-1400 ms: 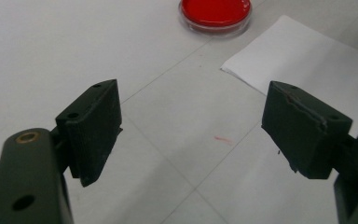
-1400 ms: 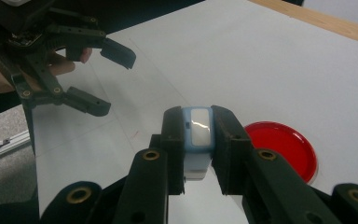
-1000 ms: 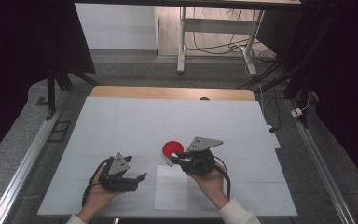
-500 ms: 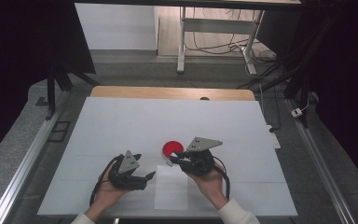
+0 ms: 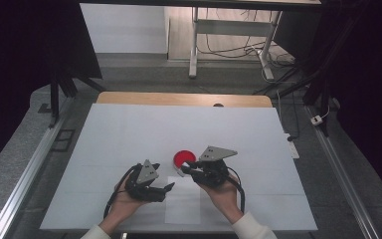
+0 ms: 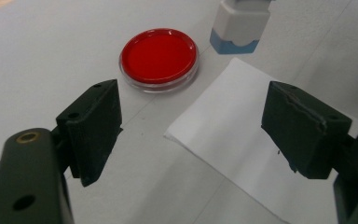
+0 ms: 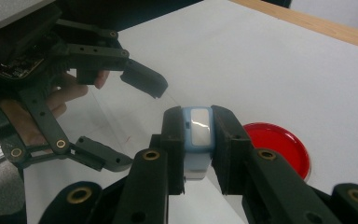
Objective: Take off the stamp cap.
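Observation:
A round red ink pad (image 5: 183, 159) in a clear dish lies on the white table. My right gripper (image 5: 185, 171) is shut on a small white and light-blue stamp (image 7: 197, 136), held just at the pad's near edge (image 7: 276, 143). A white sheet of paper (image 5: 184, 205) lies in front of both hands. My left gripper (image 5: 167, 188) stands open at the sheet's left corner (image 6: 223, 140), with nothing between its jaws. From the left gripper view the red pad (image 6: 159, 58) and the stamp (image 6: 239, 23) sit ahead. The right gripper view shows the open left gripper (image 7: 135, 123) to its left.
The white table cover (image 5: 129, 134) stretches wide to the back and both sides, with a wooden edge strip (image 5: 179, 99) at the far end. Metal rails (image 5: 25, 174) run along the table's sides. A power strip (image 5: 292, 148) lies at the right edge.
My left gripper has slid to the right, up to the sheet's left corner. The right gripper holds the stamp in the same place by the red pad.

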